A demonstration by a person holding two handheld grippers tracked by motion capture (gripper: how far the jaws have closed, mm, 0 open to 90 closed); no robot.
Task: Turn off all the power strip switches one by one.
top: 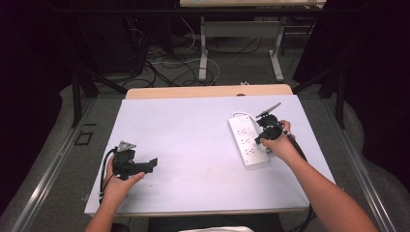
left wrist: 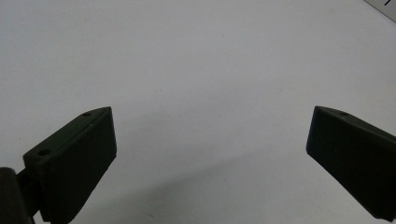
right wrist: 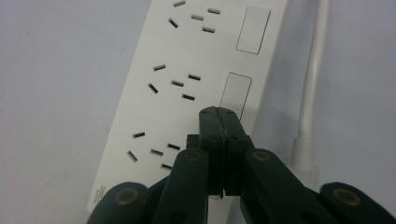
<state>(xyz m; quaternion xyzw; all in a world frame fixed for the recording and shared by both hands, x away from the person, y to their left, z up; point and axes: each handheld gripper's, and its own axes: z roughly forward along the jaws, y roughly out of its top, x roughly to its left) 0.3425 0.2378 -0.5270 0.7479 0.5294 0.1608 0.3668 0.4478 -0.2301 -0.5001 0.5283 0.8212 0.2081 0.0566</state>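
A white power strip [top: 247,140] lies on the right half of the pale table [top: 193,145], with several socket groups and rocker switches. My right gripper [top: 264,134] hovers over the strip's right edge. In the right gripper view its jaws are pressed together, and the shut tips [right wrist: 218,113] sit at the lower end of the middle switch [right wrist: 236,93] of the power strip [right wrist: 187,70]; whether they touch it I cannot tell. My left gripper [top: 151,165] rests at the front left, held level. Its jaws stand wide apart around bare table [left wrist: 210,70], as the left gripper [left wrist: 210,135] view shows.
The strip's white cable [right wrist: 313,70] runs along its right side and loops behind the strip's far end [top: 239,114]. Behind the table stand a desk frame [top: 239,43] and loose cables [top: 164,67] on the floor. Dark curtains flank both sides.
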